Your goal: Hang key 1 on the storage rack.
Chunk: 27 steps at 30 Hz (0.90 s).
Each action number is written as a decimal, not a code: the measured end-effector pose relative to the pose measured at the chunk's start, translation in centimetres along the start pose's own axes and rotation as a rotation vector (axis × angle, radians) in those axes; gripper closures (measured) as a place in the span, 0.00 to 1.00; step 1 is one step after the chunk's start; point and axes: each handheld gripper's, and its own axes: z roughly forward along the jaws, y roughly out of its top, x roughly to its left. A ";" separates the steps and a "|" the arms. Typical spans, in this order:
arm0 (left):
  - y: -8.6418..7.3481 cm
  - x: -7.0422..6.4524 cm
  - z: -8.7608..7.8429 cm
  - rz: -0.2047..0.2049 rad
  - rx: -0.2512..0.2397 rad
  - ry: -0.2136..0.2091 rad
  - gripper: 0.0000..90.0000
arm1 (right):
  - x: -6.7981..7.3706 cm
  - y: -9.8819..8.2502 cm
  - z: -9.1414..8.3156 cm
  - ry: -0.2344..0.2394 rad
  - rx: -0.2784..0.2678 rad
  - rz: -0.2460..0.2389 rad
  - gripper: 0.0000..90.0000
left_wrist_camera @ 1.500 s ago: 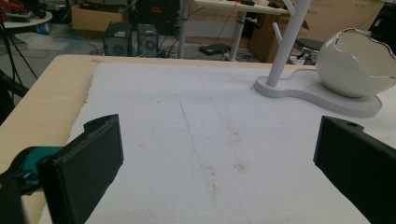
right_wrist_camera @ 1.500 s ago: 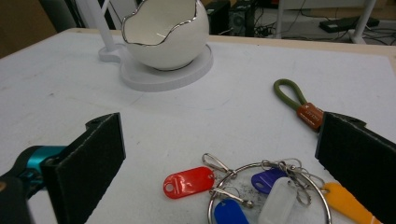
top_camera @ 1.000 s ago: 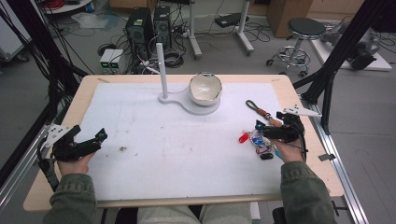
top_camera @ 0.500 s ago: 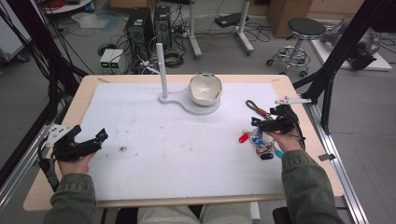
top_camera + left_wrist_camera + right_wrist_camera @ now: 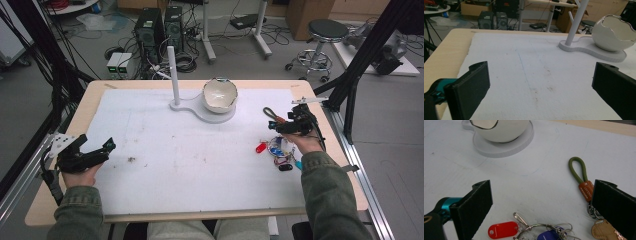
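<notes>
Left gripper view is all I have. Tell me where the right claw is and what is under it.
Observer: The right claw is at the table's right side, open, above a bunch of keys.
Operator: List what is on that bunch.
Observer: A red tag, a blue tag, a tan leather charm and metal rings.
Operator: Say what lies nearest the right claw's jaws.
Observer: A green cord loop with an orange label lies flat beside one jaw; in the right gripper view I cannot tell whether they touch.
Operator: Report the bowl from that side.
Observer: The white bowl stands on its round white base, beyond the keys.
</notes>
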 end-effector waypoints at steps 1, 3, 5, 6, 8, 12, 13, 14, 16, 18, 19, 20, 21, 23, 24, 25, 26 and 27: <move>0.0 0.0 0.0 0.000 0.000 0.000 0.02 | -0.2 0.1 0.2 -0.006 0.002 0.008 0.03; 0.0 0.0 0.1 0.000 0.003 0.000 0.02 | -0.5 0.3 0.4 -0.012 0.006 0.015 0.03; 0.0 0.0 0.1 0.000 0.000 0.000 0.02 | -0.7 0.4 0.5 -0.014 0.010 0.023 0.03; 0.0 0.0 0.1 0.000 -0.002 0.001 0.02 | -0.9 0.5 0.5 -0.019 0.015 0.029 0.03; 0.1 -0.1 0.1 0.003 -0.004 0.001 0.02 | -1.5 0.8 0.8 -0.019 0.016 0.042 0.03; 0.1 -0.2 0.2 0.009 0.004 -0.005 0.02 | -2.0 0.9 1.3 -0.022 0.027 0.032 0.03; 0.1 -0.2 0.2 0.006 0.001 -0.005 0.02 | -2.1 0.9 1.5 -0.026 0.038 0.035 0.03; 0.2 -0.2 0.2 0.004 -0.002 -0.007 0.02 | -2.1 0.9 1.5 -0.026 0.038 0.035 0.03; 0.2 -0.2 0.1 0.000 -0.008 -0.006 0.02 | -2.5 1.0 2.0 -0.029 0.053 0.038 0.03; 0.2 -0.1 0.0 0.000 -0.007 -0.006 0.02 | -2.7 1.2 2.2 -0.013 0.046 0.049 0.03; 0.2 -0.2 0.1 -0.001 -0.007 -0.006 0.02 | -2.7 1.2 2.2 -0.013 0.046 0.049 0.03; 0.2 -0.2 0.1 -0.002 -0.007 -0.006 0.02 | -2.9 1.4 2.6 -0.013 0.053 0.044 0.03; 0.2 -0.2 0.1 0.000 -0.005 -0.010 0.02 | -3.0 1.6 2.8 -0.016 0.064 0.043 0.03; 0.2 -0.3 0.1 0.003 -0.004 -0.016 0.02 | -3.2 1.7 3.0 -0.021 0.070 0.036 0.03; 0.2 -0.3 0.2 0.004 -0.004 -0.019 0.02 | -3.5 2.0 3.4 -0.026 0.085 0.032 0.03; 0.2 -0.3 0.2 0.004 -0.005 -0.021 0.02 | -3.6 2.1 3.6 -0.031 0.090 0.027 0.03; 0.3 -0.3 0.2 0.003 -0.006 -0.022 0.02 | -3.8 2.2 4.0 -0.037 0.097 0.022 0.03; 0.3 -0.3 0.2 0.004 -0.005 -0.023 0.02 | -4.0 2.3 4.3 -0.042 0.106 0.020 0.03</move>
